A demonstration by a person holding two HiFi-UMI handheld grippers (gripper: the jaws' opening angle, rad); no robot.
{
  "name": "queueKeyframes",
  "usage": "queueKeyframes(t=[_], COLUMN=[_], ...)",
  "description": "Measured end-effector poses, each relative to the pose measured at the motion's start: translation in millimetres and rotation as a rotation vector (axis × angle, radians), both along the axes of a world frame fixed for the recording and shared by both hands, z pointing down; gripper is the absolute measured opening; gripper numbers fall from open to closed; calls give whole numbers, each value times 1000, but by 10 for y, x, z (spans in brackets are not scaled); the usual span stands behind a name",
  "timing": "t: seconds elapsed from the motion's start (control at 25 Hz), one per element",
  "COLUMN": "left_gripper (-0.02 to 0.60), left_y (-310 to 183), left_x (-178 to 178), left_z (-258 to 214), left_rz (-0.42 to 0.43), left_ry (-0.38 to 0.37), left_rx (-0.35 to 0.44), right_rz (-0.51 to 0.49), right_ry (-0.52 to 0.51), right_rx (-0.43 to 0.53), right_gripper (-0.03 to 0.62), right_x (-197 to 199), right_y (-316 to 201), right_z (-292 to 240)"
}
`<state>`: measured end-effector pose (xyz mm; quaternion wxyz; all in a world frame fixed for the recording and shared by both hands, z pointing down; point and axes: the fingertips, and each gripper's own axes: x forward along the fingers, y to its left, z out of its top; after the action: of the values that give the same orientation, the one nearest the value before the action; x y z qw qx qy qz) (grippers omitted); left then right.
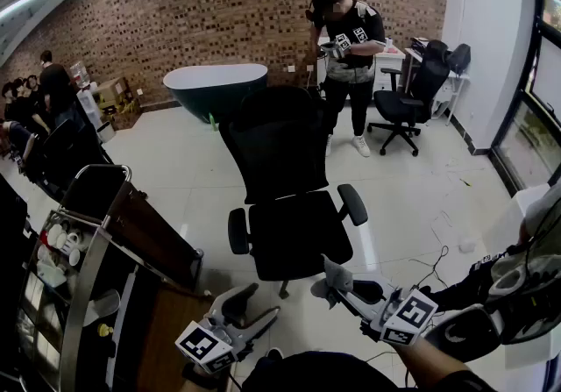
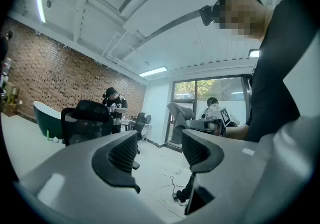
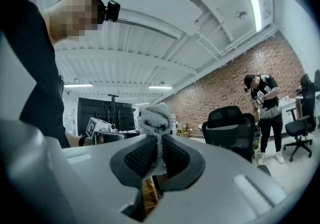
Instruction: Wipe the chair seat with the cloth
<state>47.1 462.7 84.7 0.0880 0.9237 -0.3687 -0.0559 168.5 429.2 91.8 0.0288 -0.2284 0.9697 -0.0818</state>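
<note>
The black mesh office chair [image 1: 285, 162] stands mid-floor, its seat [image 1: 298, 237] facing me; it also shows in the left gripper view [image 2: 84, 120] and the right gripper view [image 3: 229, 127]. My right gripper [image 1: 333, 283] hovers just in front of the seat's near edge, shut on a small grey knitted cloth [image 1: 336, 274]. In the right gripper view the cloth [image 3: 155, 120] bulges above the closed jaws of that gripper [image 3: 156, 155]. My left gripper [image 1: 254, 307] is low and to the left of the seat, open with nothing between its jaws [image 2: 160, 150].
A person [image 1: 346, 57] stands behind the chair beside a second office chair [image 1: 410, 96]. A dark green bathtub [image 1: 215, 88] sits at the back. A metal cart [image 1: 79, 250] with items is close at left. Cables [image 1: 429, 267] lie on the floor at right.
</note>
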Motion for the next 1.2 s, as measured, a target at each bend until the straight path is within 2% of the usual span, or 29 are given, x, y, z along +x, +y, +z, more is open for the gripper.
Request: queueKeyframes(t=[0.2,0.32,0.64,0.92,1.2], left_gripper=[301,301,301,301,301], left_y=[-184,-287,-769,-1657,-2640], left_x=[67,77,-222,-626,-1191], left_z=[219,254,499,705,935], left_rz=[-26,-39,-68,-42,42], left_ry=[-40,-39,-21,12,-2], left_rx=[-28,-50,-87,-98,-165], right_rz=[-24,-34,-65,-48,-17], right_ry=[6,3,15,45,113], right_rx=[-4,-18,-30,-45,-105], right_gripper=[28,28,28,28,28], right_x=[75,54,-311,-766,-1425], right_y=[-155,-277,-820,-1669,-2637], right_z=[52,103,256,429,726])
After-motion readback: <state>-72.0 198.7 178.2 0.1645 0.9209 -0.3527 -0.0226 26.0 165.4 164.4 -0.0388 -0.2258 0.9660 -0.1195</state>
